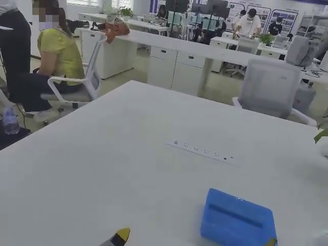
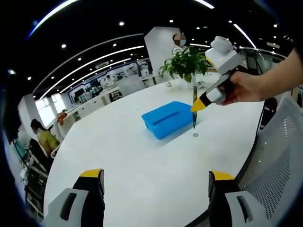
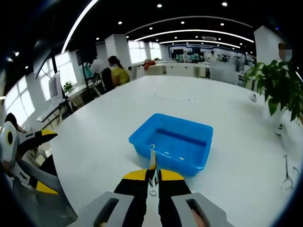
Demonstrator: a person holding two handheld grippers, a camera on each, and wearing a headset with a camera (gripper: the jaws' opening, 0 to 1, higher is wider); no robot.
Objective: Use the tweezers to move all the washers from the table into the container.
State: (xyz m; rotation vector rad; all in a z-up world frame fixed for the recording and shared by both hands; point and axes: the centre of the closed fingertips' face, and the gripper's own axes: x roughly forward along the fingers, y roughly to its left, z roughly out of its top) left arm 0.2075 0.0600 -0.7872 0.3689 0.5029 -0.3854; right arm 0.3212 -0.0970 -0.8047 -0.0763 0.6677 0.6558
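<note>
the blue container (image 3: 187, 165) sits on the white table (image 2: 142, 161) with small washers (image 3: 166, 153) on its floor (at least 3). 1 washer (image 2: 195, 135) lies on the table just beside it, near the tip of the tweezers (image 2: 194, 113) clenched in the right gripper (image 3: 152, 176). the left gripper (image 2: 154, 178) has its jaws spread wide, holding nothing.

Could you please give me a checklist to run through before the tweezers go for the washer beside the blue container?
1. Right gripper shut on the thin metal tweezers: ok.
2. Tweezers' tip pointing down close to the small grey washer on the white table: ok.
3. Tweezers' tips parted enough to take the washer: cannot tell.
4. Blue rectangular plastic container open on top and close beside the washer: ok.
5. Left gripper open and well apart from the washer: ok.
</note>
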